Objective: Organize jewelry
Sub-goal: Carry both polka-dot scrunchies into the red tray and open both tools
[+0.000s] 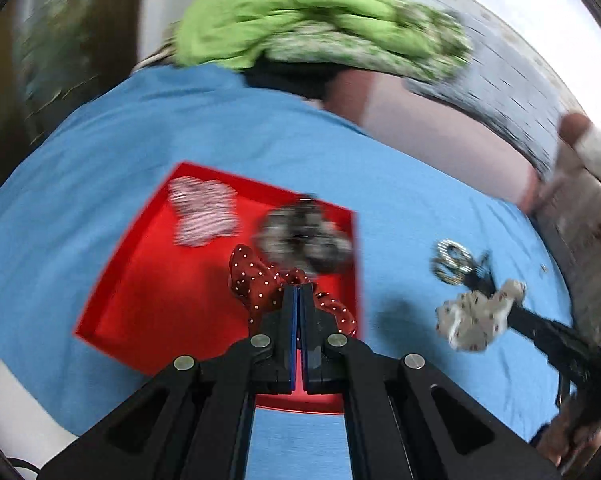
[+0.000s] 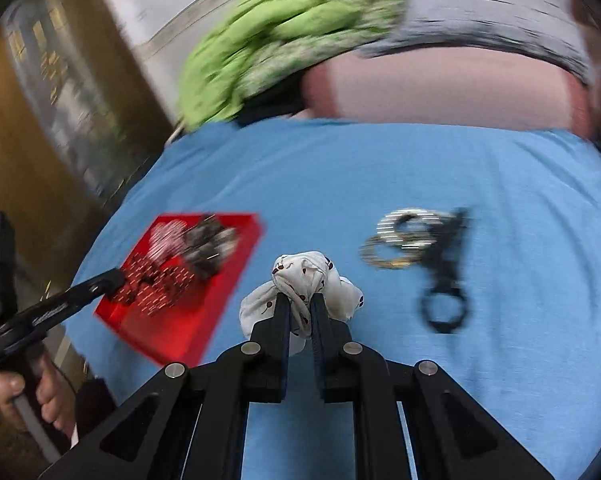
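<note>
My left gripper [image 1: 299, 289] is shut on a dark red white-dotted scrunchie [image 1: 260, 280] over the red tray [image 1: 148, 300]. The tray holds a striped scrunchie [image 1: 202, 216] and a grey-black scrunchie [image 1: 304, 236]. My right gripper [image 2: 300, 298] is shut on a white cherry-print scrunchie [image 2: 304, 276], held above the blue cloth [image 2: 380, 168]; it also shows in the left wrist view [image 1: 476, 316]. A bunch of metal bangles [image 2: 404, 236] and a black clip [image 2: 444, 280] lie on the cloth to the right. The red tray [image 2: 204, 312] sits to the left.
A green patterned cloth heap [image 1: 300, 16] and a pink-and-grey cushion [image 2: 440, 84] lie at the far edge of the blue cloth. A wooden door [image 2: 28, 152] stands at the left. Both views are motion-blurred.
</note>
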`<action>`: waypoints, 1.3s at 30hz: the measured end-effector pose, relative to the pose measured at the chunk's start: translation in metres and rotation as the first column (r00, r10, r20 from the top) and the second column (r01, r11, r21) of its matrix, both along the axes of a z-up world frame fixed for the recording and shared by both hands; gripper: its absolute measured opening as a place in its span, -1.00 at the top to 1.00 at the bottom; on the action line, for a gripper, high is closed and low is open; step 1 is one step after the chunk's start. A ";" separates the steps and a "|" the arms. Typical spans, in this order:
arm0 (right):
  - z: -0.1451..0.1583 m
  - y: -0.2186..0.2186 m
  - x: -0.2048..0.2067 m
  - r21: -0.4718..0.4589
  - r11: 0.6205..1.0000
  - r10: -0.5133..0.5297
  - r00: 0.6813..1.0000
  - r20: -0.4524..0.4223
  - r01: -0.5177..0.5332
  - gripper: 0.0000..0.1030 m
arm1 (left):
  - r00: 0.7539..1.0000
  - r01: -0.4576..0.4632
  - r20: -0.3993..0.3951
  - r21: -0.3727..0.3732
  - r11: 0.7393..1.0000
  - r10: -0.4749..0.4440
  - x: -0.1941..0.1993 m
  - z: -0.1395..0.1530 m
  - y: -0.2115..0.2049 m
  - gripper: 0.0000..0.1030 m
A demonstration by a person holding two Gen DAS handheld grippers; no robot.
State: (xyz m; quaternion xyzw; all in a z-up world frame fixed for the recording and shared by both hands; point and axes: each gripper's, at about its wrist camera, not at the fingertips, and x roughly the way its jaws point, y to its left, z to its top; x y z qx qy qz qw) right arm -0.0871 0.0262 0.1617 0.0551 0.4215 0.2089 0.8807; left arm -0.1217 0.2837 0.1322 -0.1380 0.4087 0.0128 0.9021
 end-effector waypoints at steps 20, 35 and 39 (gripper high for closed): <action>-0.083 0.167 0.009 -0.116 0.948 0.268 0.942 -0.202 -0.295 0.78 | 0.977 -0.182 -0.085 0.150 0.972 0.196 0.014 -0.050 0.090 0.98; -0.042 0.132 -0.045 -0.219 0.932 0.295 0.955 0.001 -0.288 -0.13 | 0.964 -0.265 0.027 0.104 0.959 0.264 -0.020 0.004 0.071 0.08; -0.047 0.084 -0.051 -0.227 0.954 0.203 0.979 -0.002 -0.198 -0.13 | 0.980 -0.200 0.028 0.096 0.975 0.199 -0.017 0.009 0.039 0.07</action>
